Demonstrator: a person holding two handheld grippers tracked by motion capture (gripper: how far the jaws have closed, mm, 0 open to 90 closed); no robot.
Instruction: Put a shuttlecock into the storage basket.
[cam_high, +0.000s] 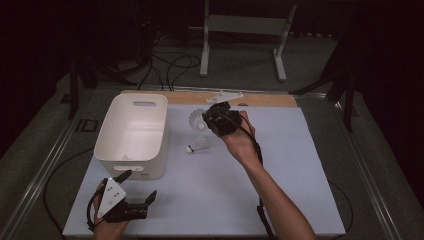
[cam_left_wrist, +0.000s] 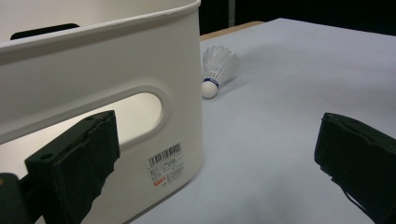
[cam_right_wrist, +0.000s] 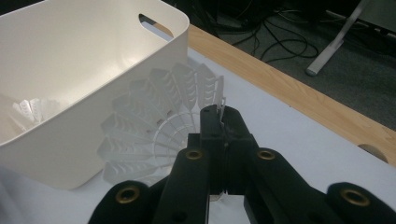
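Observation:
A white shuttlecock hangs just above the table, right of a white bin. My right gripper is shut on it. In the right gripper view the jaws pinch the rim of its feather skirt, close to the bin's wall. A second shuttlecock lies on the white table top beside the bin; the left gripper view has it as shuttlecock. A third shuttlecock lies inside the bin. My left gripper rests open at the bin's near corner, nothing between its jaws.
A wooden strip runs along the table's far edge. Beyond it on the floor are a white frame's legs and black cables. A metal rail borders the table on the left.

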